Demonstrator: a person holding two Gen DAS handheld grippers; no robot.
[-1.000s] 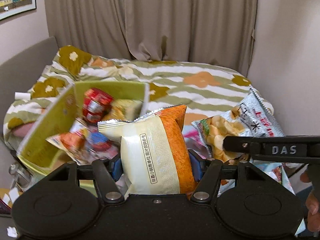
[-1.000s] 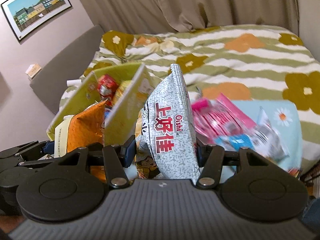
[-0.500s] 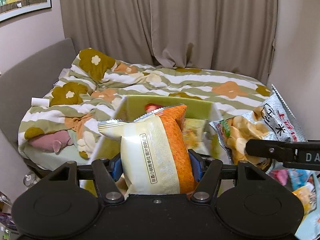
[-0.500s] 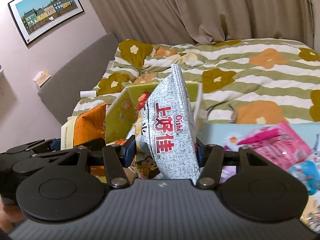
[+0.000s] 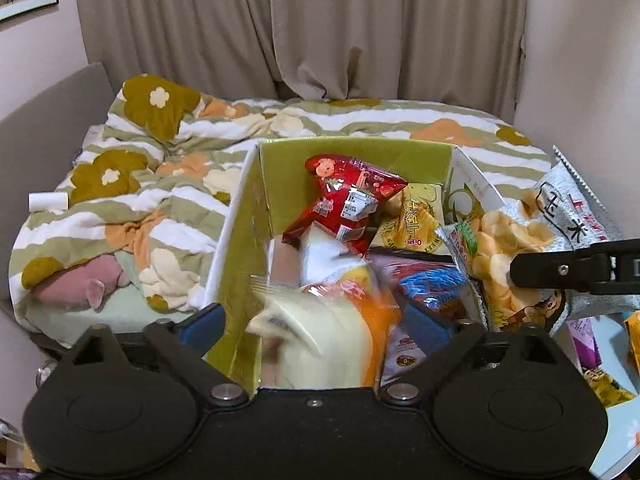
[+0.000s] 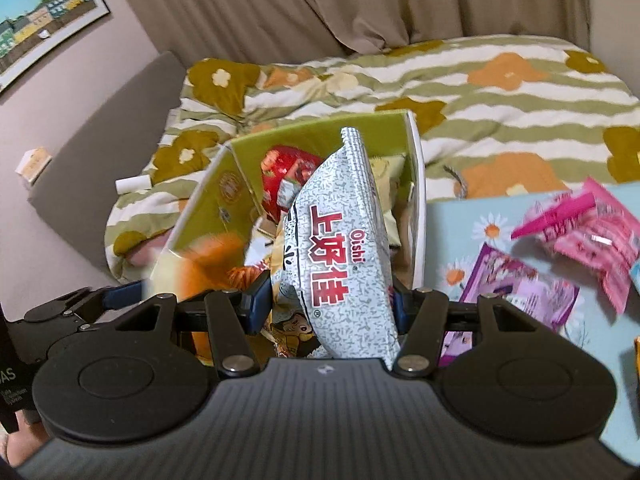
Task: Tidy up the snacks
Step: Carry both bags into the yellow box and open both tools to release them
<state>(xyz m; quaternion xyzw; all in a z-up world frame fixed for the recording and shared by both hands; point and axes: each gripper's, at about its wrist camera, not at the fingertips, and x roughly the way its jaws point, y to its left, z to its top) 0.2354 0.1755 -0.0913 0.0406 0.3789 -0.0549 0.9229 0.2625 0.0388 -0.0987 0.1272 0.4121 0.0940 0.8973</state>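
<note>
At bottom centre of the left view, left gripper point(image 5: 316, 320) just sprung wide, blurred orange bag point(image 5: 320, 340) loose between, over the green box point(image 5: 240, 216). At right edge, right gripper point(image 6: 326, 300) clamped on grey bag point(image 6: 340, 256). Behind, striped quilt point(image 5: 168, 184), curtain point(image 5: 280, 28).

Inside the glossy green cardboard box point(image 5: 256, 216) lie shiny plastic-film snack packets point(image 5: 344, 204), while around the box spreads the soft matt cloth duvet point(image 5: 160, 184), and behind it hang matt beige fabric curtains point(image 5: 320, 28).
</note>
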